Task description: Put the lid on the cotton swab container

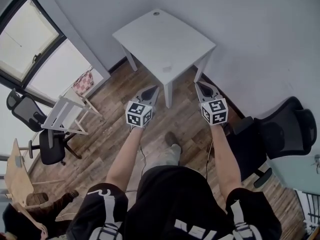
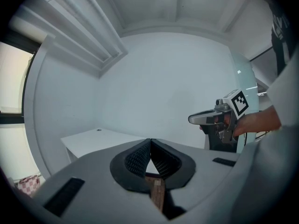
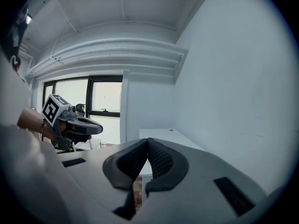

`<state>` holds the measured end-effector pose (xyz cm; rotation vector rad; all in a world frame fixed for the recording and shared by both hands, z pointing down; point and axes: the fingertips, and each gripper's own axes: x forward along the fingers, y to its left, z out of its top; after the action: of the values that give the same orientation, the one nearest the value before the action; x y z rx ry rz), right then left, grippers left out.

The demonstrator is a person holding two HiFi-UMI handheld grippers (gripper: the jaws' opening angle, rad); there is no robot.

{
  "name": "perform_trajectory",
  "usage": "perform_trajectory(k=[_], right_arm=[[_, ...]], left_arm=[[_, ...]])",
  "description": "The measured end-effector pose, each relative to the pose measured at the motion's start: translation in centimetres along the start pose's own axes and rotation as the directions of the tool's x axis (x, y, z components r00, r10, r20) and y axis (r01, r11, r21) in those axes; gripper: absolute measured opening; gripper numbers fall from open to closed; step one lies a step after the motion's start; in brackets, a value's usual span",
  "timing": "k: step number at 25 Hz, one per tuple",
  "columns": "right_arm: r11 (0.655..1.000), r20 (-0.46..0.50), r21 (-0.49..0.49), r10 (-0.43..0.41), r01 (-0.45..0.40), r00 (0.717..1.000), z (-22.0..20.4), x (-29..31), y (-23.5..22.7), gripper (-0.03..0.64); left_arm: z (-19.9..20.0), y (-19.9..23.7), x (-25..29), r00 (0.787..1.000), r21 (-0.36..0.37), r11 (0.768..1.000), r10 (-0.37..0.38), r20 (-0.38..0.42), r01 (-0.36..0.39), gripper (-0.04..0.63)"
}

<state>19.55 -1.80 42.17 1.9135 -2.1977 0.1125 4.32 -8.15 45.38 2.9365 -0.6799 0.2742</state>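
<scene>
You hold the left gripper (image 1: 149, 90) and right gripper (image 1: 202, 87) side by side above the wood floor (image 1: 107, 129), just short of the white tabletop (image 1: 165, 39). Both sets of jaws are pressed fully together, gripping nothing. I can't tell where the cotton swab container or its lid is; no view shows them.

The table (image 1: 165, 41) looks smooth, matt white. The floor (image 1: 112, 129) is brown wood planking with visible grain. My left gripper (image 2: 150, 141) has a matt grey plastic shell and black, finely ribbed pads (image 2: 138, 157).
</scene>
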Motion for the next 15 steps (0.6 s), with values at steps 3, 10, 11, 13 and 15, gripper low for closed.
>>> perform_trajectory(k=[3, 10, 11, 13, 15], right_arm=[[1.000, -0.015, -0.011, 0.012, -0.012, 1.000, 0.1, 2.5, -1.8, 0.014], [0.997, -0.034, -0.016, 0.069, -0.069, 0.997, 1.1, 8.9, -5.2, 0.014], [0.997, -0.037, -0.018, 0.077, -0.078, 0.996, 1.2, 9.8, -5.4, 0.014], [0.995, -0.041, -0.019, 0.094, -0.095, 0.995, 1.4, 11.5, -5.8, 0.014], [0.994, -0.046, -0.015, 0.112, -0.112, 0.993, 1.3, 13.2, -6.0, 0.014]], left_arm=[[-0.2, 1.6, 2.0, 1.000, 0.009, 1.000, 0.017, -0.010, -0.017, 0.026], [0.7, 5.0, 6.2, 1.000, 0.035, 0.999, 0.026, -0.014, -0.026, 0.025], [0.7, 5.5, 6.7, 0.999, 0.029, 0.999, 0.029, -0.016, -0.028, 0.025], [0.5, 6.4, 7.5, 0.999, 0.019, 0.999, 0.031, -0.023, -0.031, 0.025], [0.1, 7.3, 8.2, 0.999, 0.010, 0.999, 0.034, -0.032, -0.034, 0.025]])
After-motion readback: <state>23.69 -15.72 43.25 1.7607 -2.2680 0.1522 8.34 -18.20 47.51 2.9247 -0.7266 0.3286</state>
